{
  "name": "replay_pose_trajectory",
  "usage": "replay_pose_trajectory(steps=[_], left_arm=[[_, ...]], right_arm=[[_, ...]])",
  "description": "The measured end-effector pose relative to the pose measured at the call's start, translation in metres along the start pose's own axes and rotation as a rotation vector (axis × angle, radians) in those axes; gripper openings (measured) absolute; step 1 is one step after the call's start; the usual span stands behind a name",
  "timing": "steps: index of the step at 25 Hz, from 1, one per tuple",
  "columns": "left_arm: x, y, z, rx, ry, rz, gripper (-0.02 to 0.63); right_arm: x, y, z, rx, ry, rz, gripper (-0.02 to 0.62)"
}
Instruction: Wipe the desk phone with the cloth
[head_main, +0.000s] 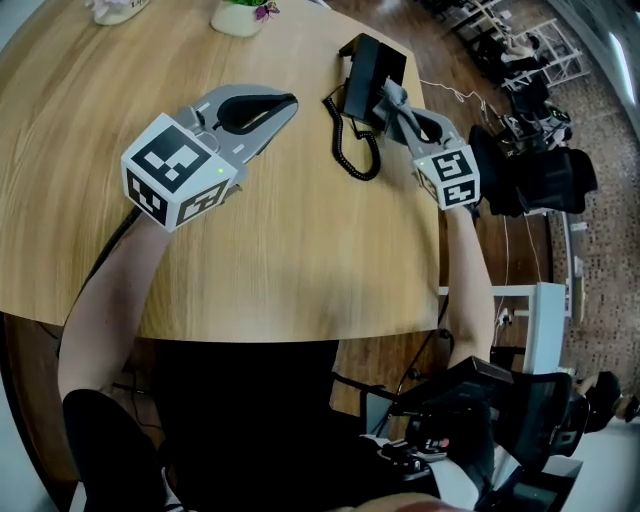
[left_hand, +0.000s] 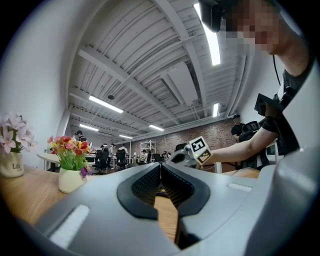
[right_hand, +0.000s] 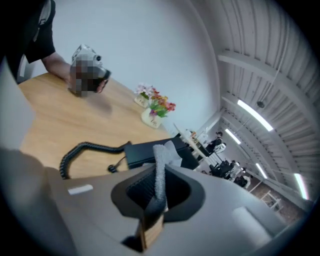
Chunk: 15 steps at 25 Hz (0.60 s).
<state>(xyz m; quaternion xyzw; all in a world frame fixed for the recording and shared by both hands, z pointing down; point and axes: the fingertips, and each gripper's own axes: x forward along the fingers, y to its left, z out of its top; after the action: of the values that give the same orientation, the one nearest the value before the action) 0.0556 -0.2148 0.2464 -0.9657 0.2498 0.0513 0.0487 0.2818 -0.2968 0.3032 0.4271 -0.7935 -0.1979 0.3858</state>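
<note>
The black desk phone (head_main: 368, 68) stands at the far right of the wooden table, its coiled cord (head_main: 352, 145) lying in front of it. My right gripper (head_main: 388, 98) is at the phone's near side, shut on a grey cloth (right_hand: 162, 156) that sticks up between its jaws. In the right gripper view the phone (right_hand: 150, 149) lies just beyond the cloth and the cord (right_hand: 82, 149) curls to the left. My left gripper (head_main: 285, 102) hovers over the table left of the phone, jaws closed together with nothing in them. From the left gripper view the right gripper (left_hand: 192, 152) shows ahead.
Two small flower pots (head_main: 238, 16) (head_main: 114, 9) stand at the table's far edge; in the left gripper view they are the pots (left_hand: 70, 176) (left_hand: 12, 162). The round table's right edge (head_main: 438, 250) drops to a wood floor with black chairs (head_main: 540, 180).
</note>
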Motion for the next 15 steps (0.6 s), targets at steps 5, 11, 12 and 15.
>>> replay_pose_trajectory(steps=[5,11,12,15], left_arm=[[0.002,0.000,-0.001,-0.004,-0.003,0.004,0.012],[0.004,0.001,-0.002,-0.007,-0.004,-0.006,0.012],[0.003,0.000,-0.002,-0.005,-0.002,-0.011,0.012],[-0.003,-0.001,0.002,0.002,-0.002,-0.014,0.012]], right_arm=[[0.061,-0.094,0.033,0.085,-0.056,-0.165,0.020],[0.103,-0.107,0.001,0.151,0.037,-0.199,0.020],[0.098,-0.096,0.000,0.138,0.026,-0.196,0.020],[0.074,-0.051,0.006,0.048,0.002,-0.152,0.019]])
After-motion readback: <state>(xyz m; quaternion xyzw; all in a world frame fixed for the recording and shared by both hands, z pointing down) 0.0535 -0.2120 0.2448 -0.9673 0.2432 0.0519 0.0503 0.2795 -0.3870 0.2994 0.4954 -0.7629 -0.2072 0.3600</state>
